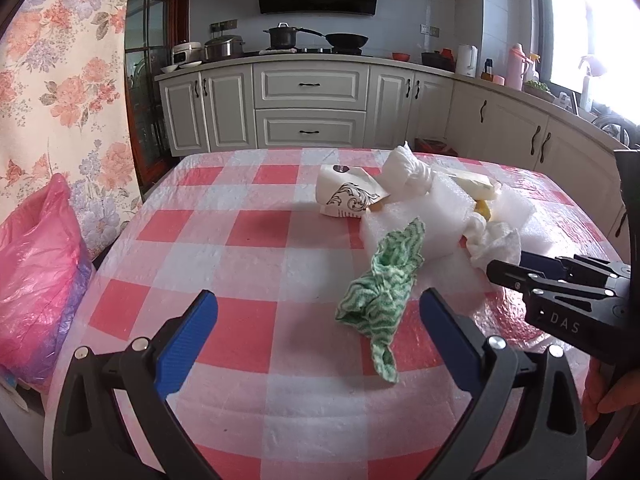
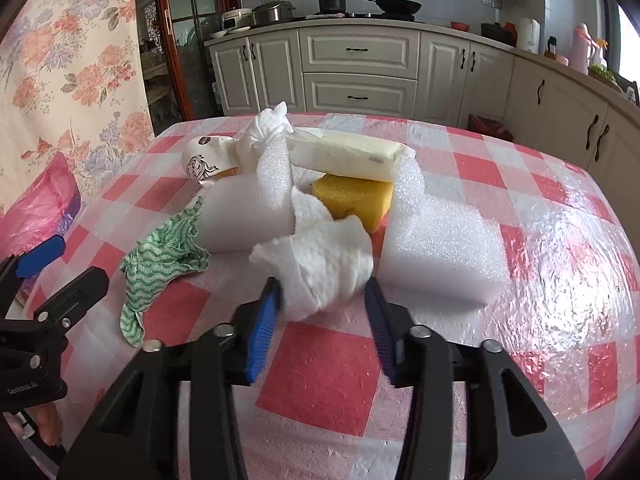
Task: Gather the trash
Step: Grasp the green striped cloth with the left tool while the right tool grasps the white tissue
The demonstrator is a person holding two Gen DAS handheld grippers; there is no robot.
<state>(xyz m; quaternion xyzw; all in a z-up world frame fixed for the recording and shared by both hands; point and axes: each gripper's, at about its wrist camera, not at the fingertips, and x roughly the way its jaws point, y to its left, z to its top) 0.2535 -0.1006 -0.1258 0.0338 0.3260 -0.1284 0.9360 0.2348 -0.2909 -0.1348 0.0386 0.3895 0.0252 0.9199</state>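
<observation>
A trash pile lies on the checked table (image 1: 248, 236): a green-and-white cloth (image 1: 380, 300) (image 2: 160, 264), a crushed paper cup (image 1: 346, 196) (image 2: 204, 160), white foam blocks (image 1: 424, 220) (image 2: 440, 248), a yellow sponge (image 2: 352, 200), a knotted white tissue (image 1: 404, 172) (image 2: 264, 132) and a crumpled paper towel (image 2: 324, 264) (image 1: 494, 246). My left gripper (image 1: 320, 308) is open, with the green cloth between its fingers. My right gripper (image 2: 322, 292) (image 1: 520, 272) has its blue pads against both sides of the paper towel.
A pink plastic bag (image 1: 38, 276) (image 2: 40, 208) stands at the table's left edge. A flat cream packet (image 2: 348, 154) rests on top of the foam. Kitchen cabinets and a counter with pots (image 1: 308, 84) lie beyond the table. A floral curtain (image 1: 60, 80) hangs on the left.
</observation>
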